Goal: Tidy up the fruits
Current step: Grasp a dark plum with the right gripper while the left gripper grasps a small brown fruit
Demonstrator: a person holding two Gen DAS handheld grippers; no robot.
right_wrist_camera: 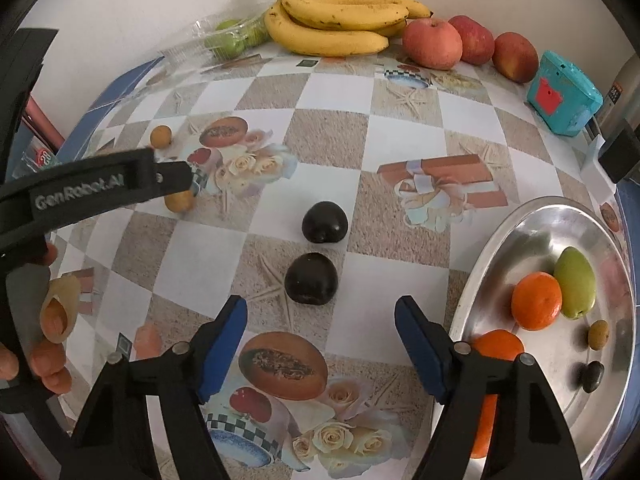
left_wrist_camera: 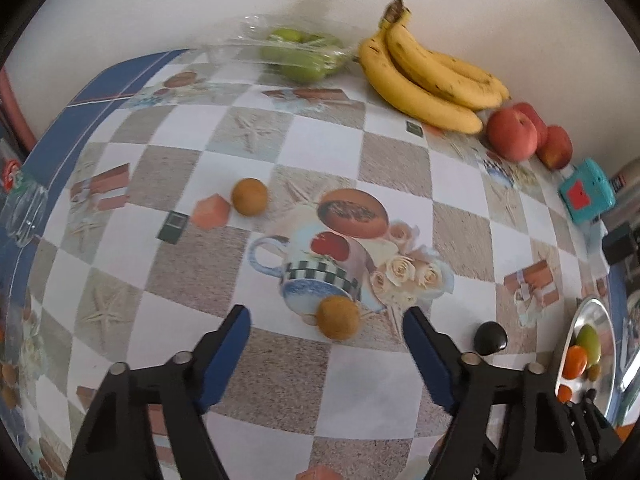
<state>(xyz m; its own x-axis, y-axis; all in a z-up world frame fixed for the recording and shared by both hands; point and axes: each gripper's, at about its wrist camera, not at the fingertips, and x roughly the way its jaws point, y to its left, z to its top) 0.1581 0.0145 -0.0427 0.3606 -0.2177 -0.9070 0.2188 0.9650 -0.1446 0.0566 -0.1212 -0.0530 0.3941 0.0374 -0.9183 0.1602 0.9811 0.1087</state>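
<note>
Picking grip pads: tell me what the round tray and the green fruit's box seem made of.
Round tray: likely polished metal, silvery, mirroring the fruit in it. Green fruit's box: apparently thin clear plastic, see-through with glossy creases.

Bare cloth around dark plum (right_wrist_camera: 311,283), metal tray (right_wrist_camera: 472,280) right

Plain white wall (left_wrist_camera: 160,8) behind table — checkered printed tablecloth (left_wrist_camera: 320,148), blue border; soft even light.
</note>
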